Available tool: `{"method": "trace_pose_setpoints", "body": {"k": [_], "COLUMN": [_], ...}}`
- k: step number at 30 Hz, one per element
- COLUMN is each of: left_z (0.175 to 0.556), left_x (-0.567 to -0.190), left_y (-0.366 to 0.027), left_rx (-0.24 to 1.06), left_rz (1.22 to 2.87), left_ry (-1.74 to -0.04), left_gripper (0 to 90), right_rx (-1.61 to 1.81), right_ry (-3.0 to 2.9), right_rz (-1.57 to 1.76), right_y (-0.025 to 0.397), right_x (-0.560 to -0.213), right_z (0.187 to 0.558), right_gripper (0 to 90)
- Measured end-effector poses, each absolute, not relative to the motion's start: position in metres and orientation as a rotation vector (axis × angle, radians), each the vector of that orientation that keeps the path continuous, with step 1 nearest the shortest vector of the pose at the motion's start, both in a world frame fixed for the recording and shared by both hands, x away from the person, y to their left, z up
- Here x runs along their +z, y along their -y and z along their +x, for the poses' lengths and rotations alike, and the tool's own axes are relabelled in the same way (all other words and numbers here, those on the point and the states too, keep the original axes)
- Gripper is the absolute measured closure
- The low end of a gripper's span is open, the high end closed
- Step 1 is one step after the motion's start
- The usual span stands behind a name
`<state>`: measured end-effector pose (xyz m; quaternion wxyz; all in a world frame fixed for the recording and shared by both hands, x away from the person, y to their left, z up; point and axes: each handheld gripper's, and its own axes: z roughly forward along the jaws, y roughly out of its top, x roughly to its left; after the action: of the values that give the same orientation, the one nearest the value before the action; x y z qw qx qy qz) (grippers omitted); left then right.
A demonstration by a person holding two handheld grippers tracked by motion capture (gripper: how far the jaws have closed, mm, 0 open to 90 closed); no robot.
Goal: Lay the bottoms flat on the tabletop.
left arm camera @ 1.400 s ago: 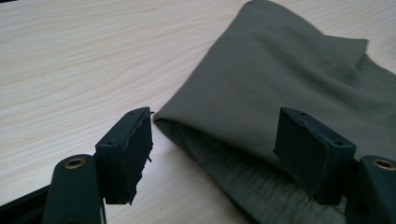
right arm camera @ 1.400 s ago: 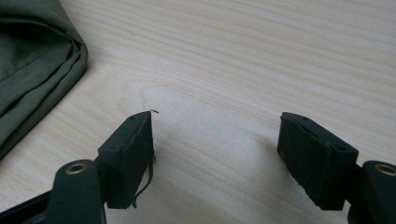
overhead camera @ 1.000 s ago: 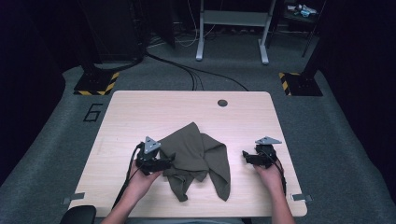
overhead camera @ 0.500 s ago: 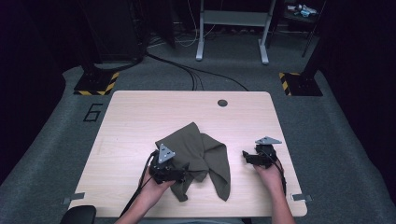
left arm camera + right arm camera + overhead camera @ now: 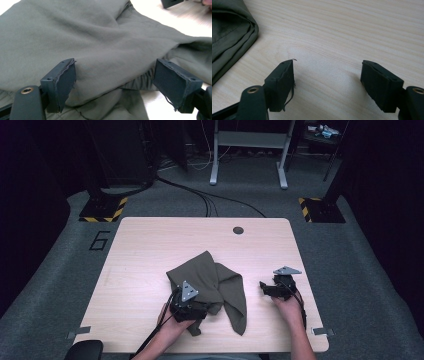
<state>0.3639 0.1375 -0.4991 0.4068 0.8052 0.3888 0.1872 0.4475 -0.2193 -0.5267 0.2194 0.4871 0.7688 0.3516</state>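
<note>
An olive-green garment (image 5: 215, 282) lies crumpled on the front middle of the light wooden table (image 5: 150, 250). My left gripper (image 5: 189, 307) sits over the garment's near left part, open, its jaws wide apart with a fold of the cloth (image 5: 105, 50) between and beyond them. My right gripper (image 5: 267, 289) rests on the table right of the garment, open, with bare wood (image 5: 327, 72) between its jaws. The garment's hemmed edge (image 5: 229, 37) shows at the upper left of the right gripper view. The right gripper's black tip (image 5: 172, 2) appears at the top of the left gripper view.
A round cable hole (image 5: 238, 230) sits near the table's far edge. Beyond the table lie floor cables (image 5: 210, 200), a grey desk frame (image 5: 247, 155), and yellow-black striped bases (image 5: 102, 210) at both sides. A chair back (image 5: 82, 350) is at the front left.
My left gripper has moved right, from the garment's left edge onto its near part. The right gripper has stayed where it was.
</note>
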Motion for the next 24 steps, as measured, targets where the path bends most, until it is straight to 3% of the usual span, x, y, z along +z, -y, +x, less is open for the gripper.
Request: {"method": "trace_pose_setpoints", "body": {"k": [4,8,11,18,24], "left_z": [0.371,0.374,0.374,0.378,0.381], "left_x": [-0.506,-0.510,-0.507,-0.513,-0.517], "left_y": [-0.139,-0.144,-0.148,-0.147,-0.148], "left_rx": [0.472,0.496,0.444,0.424,0.437], "left_rz": [2.034,2.037,2.035,2.078,2.129], "left_ry": [-0.990,-0.985,-0.993,-1.002,-0.974], "left_gripper": [25.5,45.0,57.6,71.4,88.6], "right_rx": [0.972,0.971,0.970,0.970,0.969], "right_ry": [-2.126,-2.127,-2.128,-2.127,-2.127], "right_rz": [1.348,1.346,1.339,1.341,1.340], "right_y": [0.219,0.219,0.219,0.219,0.219], "right_x": [-0.527,-0.527,-0.527,-0.527,-0.527], "right_z": [0.448,0.448,0.448,0.448,0.448], "right_gripper": [26.0,26.0,26.0,26.0,26.0]}}
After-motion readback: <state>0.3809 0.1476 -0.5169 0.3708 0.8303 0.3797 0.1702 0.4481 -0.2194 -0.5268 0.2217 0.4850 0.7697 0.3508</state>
